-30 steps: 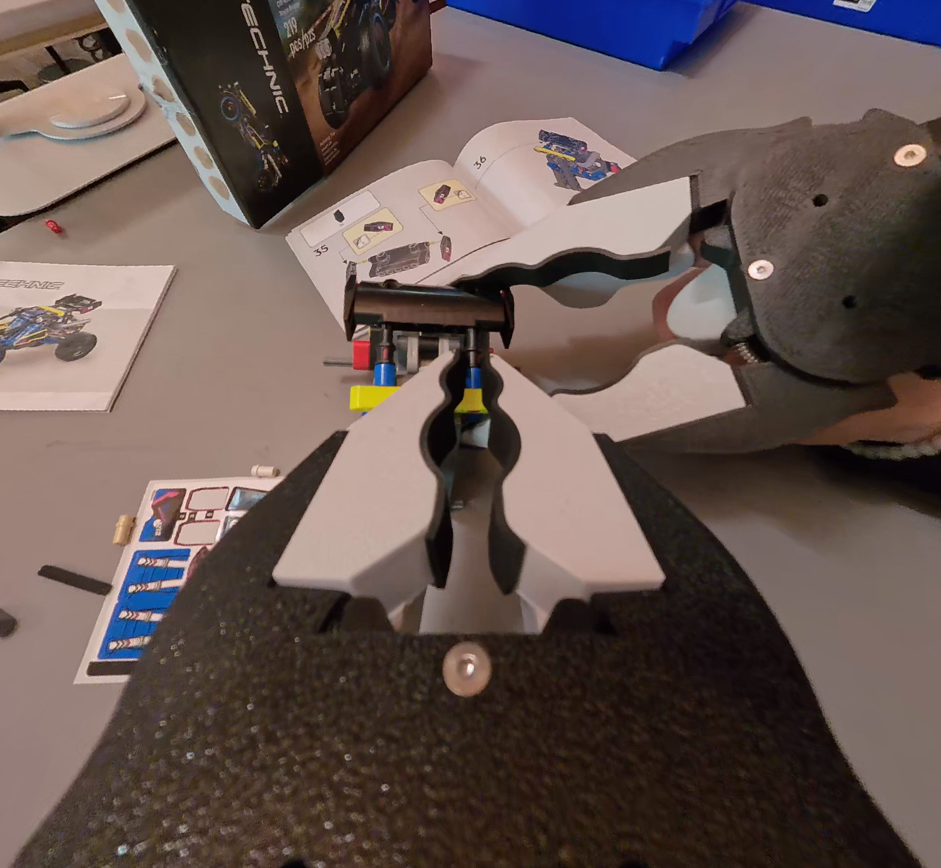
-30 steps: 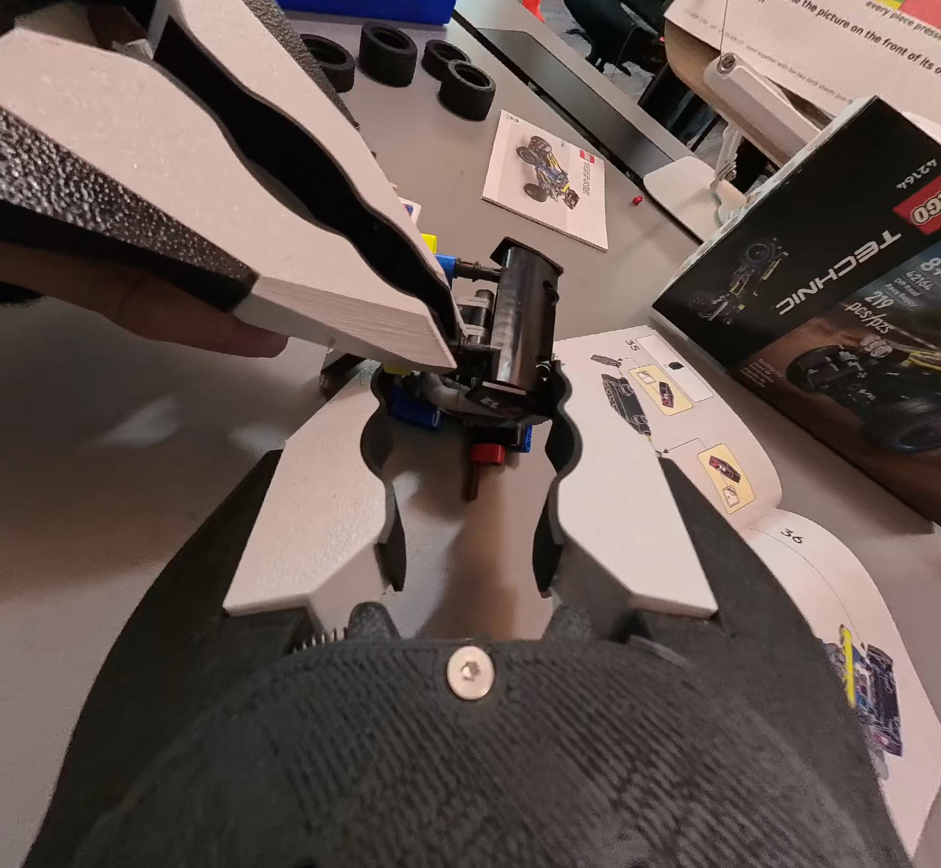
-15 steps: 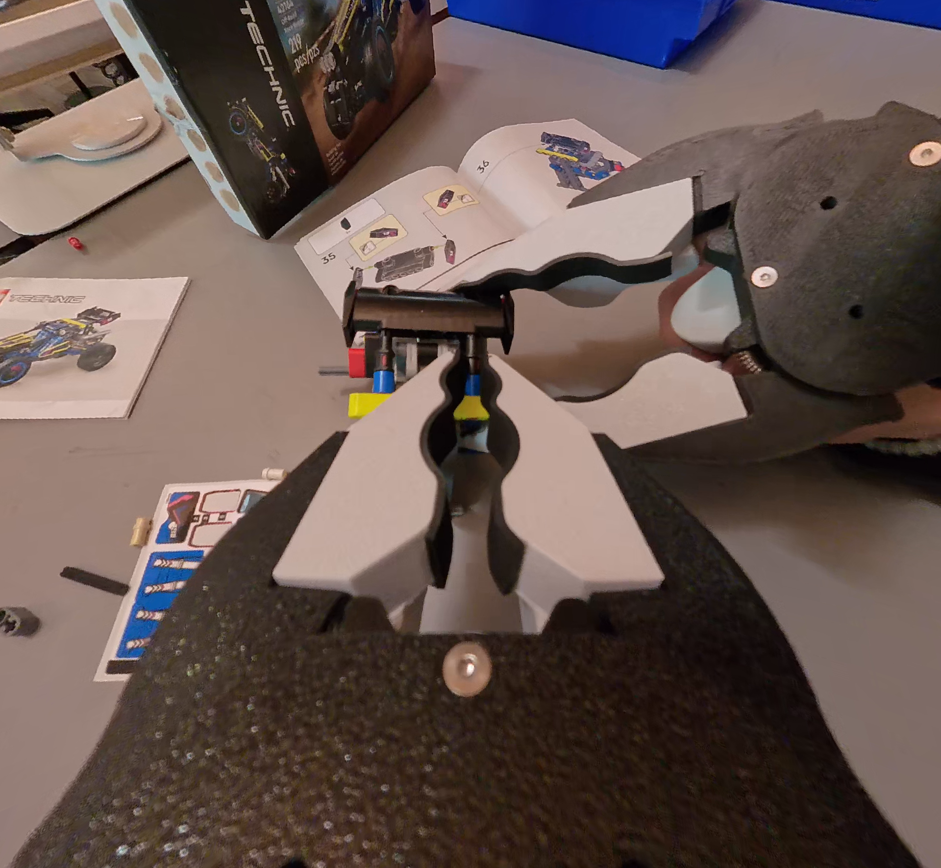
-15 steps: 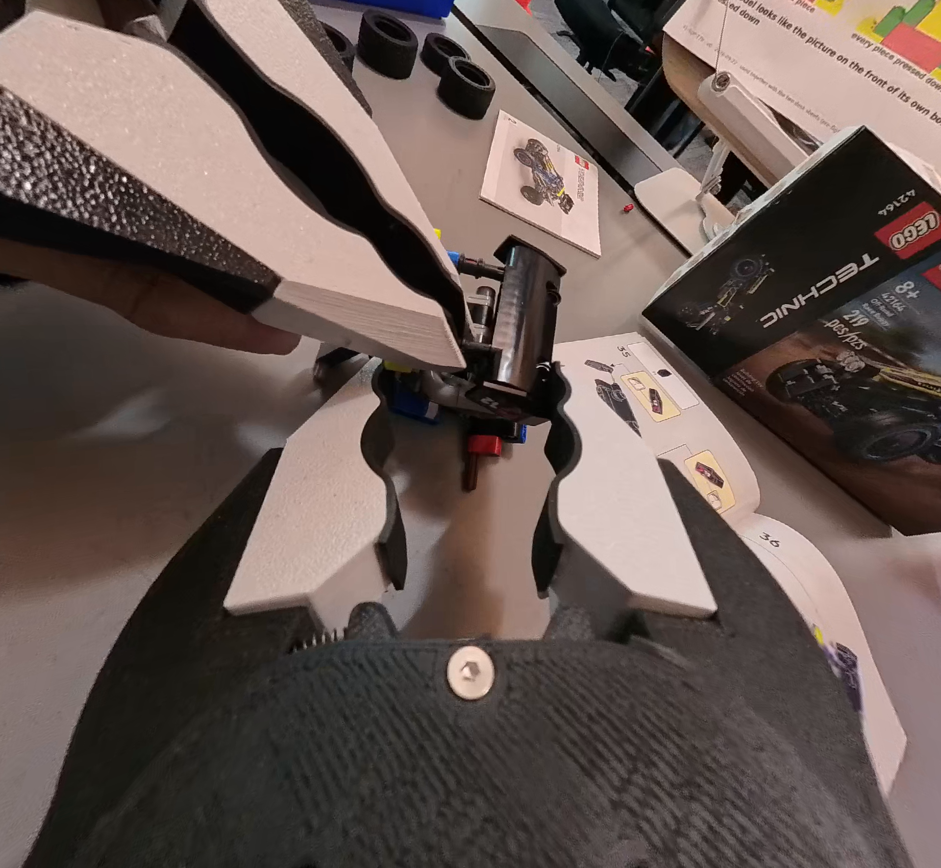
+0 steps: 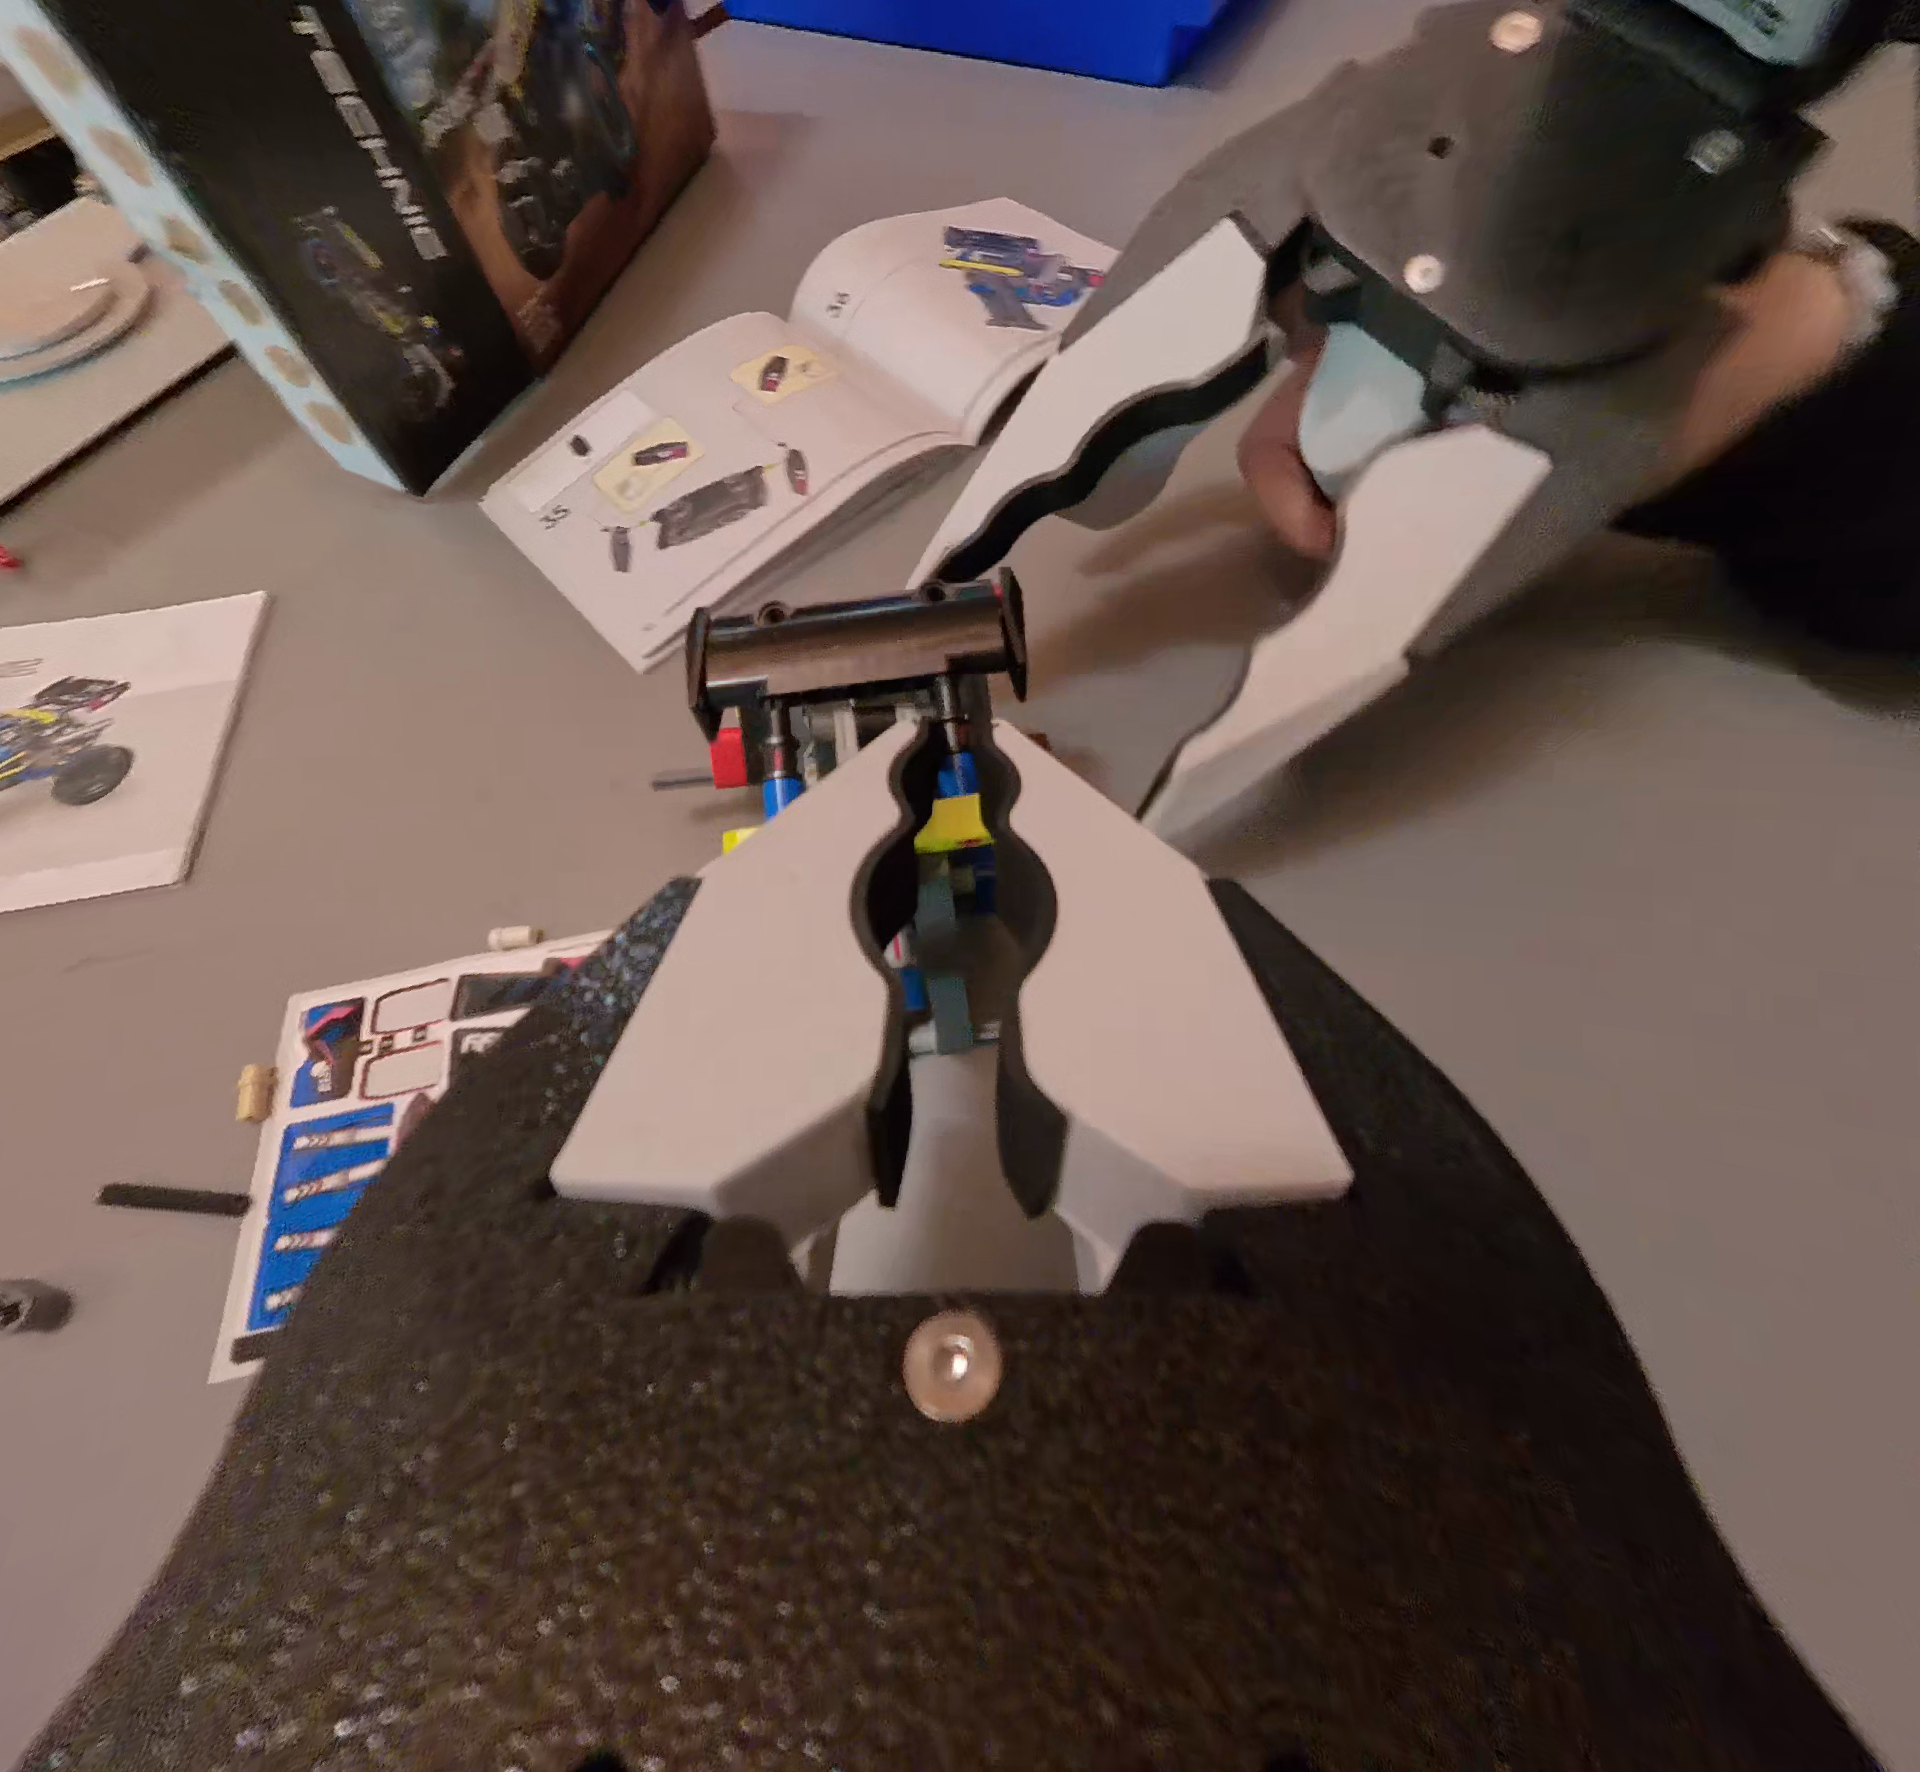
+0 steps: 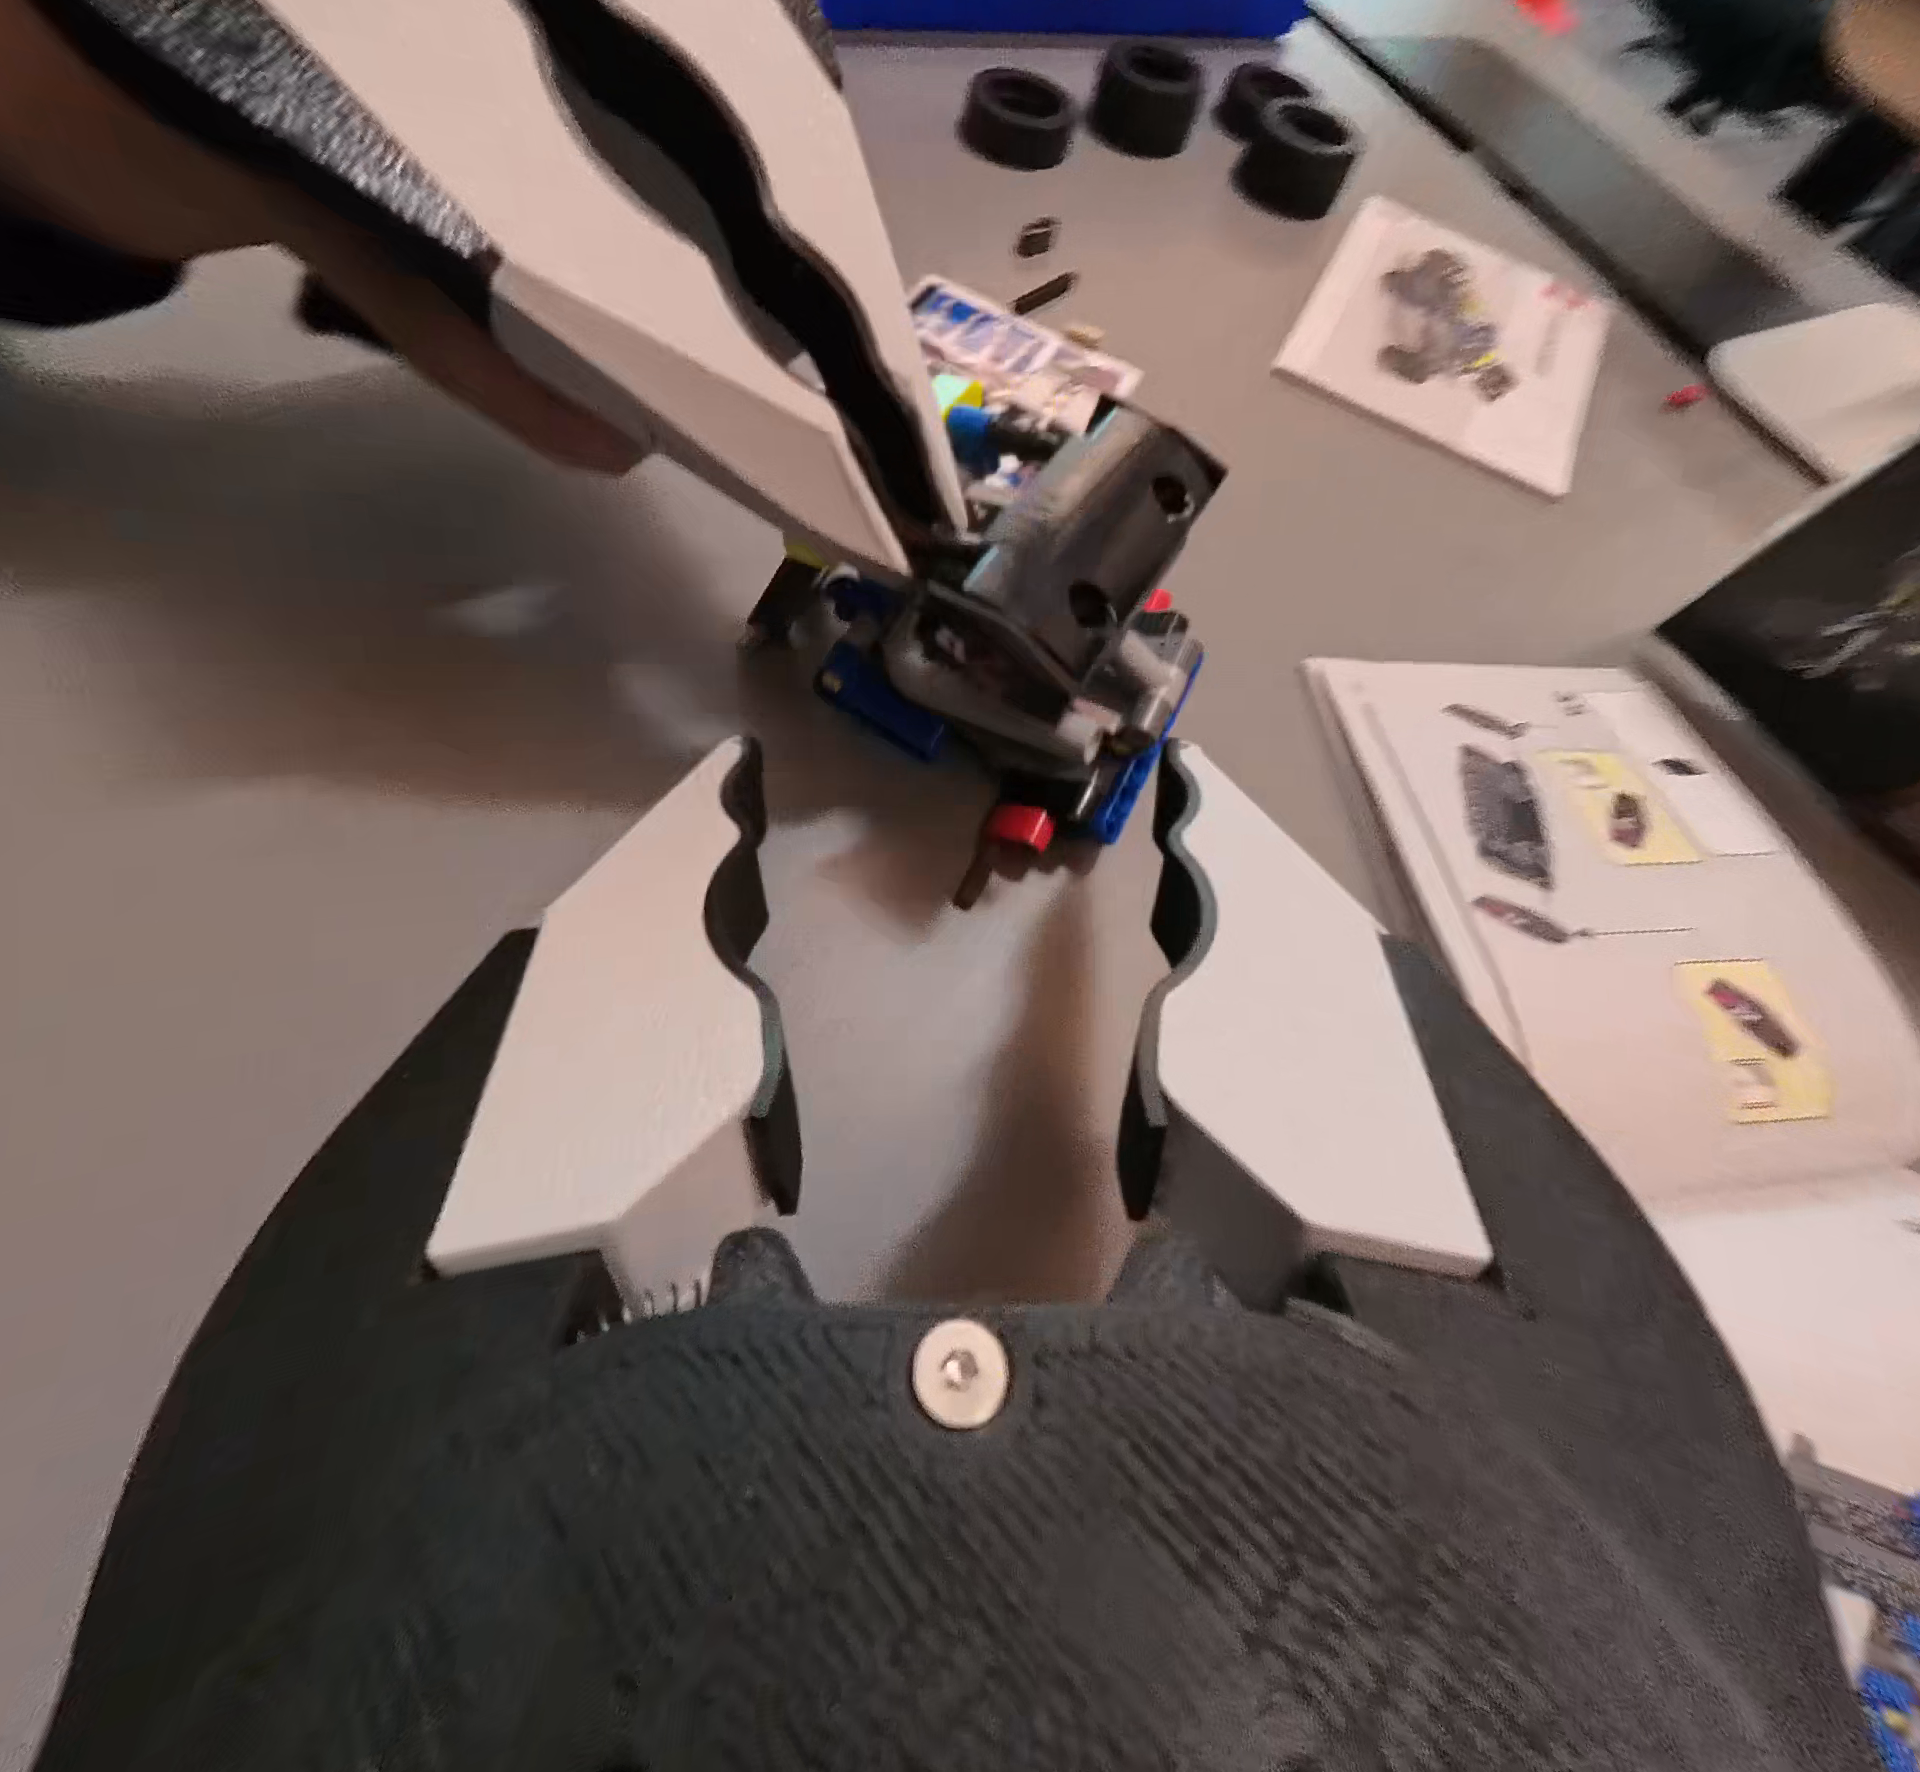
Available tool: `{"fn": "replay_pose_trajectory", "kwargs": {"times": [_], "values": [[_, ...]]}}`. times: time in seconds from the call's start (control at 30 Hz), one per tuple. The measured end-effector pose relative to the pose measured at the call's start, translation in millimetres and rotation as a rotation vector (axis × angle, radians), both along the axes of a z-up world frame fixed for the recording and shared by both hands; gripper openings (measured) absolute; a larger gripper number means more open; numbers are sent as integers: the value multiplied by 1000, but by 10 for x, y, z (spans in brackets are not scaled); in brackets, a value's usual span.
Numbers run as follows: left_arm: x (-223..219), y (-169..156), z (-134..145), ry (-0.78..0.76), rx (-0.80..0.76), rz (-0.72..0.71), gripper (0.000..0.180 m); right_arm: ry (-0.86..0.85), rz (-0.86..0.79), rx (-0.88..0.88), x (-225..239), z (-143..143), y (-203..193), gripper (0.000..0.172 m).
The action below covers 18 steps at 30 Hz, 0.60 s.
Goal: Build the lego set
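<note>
Since the earlier frames the right gripper (image 6: 956, 766) has backed off, its jaws spread wider.

Left wrist view: left gripper (image 5: 951, 735) pinches the brick model's (image 5: 862, 652) axle, 12 o'clock.

Right wrist view: the model sits just ahead of the spread fingers, booklet (image 6: 1621, 891) at 3 o'clock.

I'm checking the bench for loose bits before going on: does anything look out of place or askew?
A few things. The toy model sits tilted, its blue base off the table, pinched by the left gripper. Small loose pieces lie by the sticker sheet; four black tyres sit unfitted.
</note>
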<state>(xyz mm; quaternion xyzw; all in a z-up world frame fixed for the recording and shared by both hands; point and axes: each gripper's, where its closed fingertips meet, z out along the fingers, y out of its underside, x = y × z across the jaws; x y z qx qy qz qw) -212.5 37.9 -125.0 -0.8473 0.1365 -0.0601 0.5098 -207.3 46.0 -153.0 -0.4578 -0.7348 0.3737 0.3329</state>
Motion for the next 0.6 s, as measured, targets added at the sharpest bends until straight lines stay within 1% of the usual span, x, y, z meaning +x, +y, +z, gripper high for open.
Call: {"fn": "replay_pose_trajectory", "kwargs": {"times": [0.07,0.13,0.2,0.27,0.33,0.37,0.47,0.53,0.6], "values": [[91,-98,27,-16,10,-68,6,-5,30,-48,129,38,32,64],[179,-195,82,-43,31,-126,12,21,38,-56,203,89,108,60],[179,-261,160,-55,63,-125,14,31,78,-26,257,82,126,56],[37,-281,210,-48,73,-46,13,69,135,91,280,95,135,45],[-135,-268,242,-51,67,47,13,138,146,277,226,156,267,38],[-192,-249,255,-55,65,75,13,153,149,358,194,174,344,38],[-245,-165,209,-56,17,92,15,206,193,500,73,241,401,37],[-250,-107,88,-47,-54,82,20,251,236,592,-15,278,373,38],[-247,-59,-13,-53,-116,79,20,252,244,686,-113,262,423,39]]}}
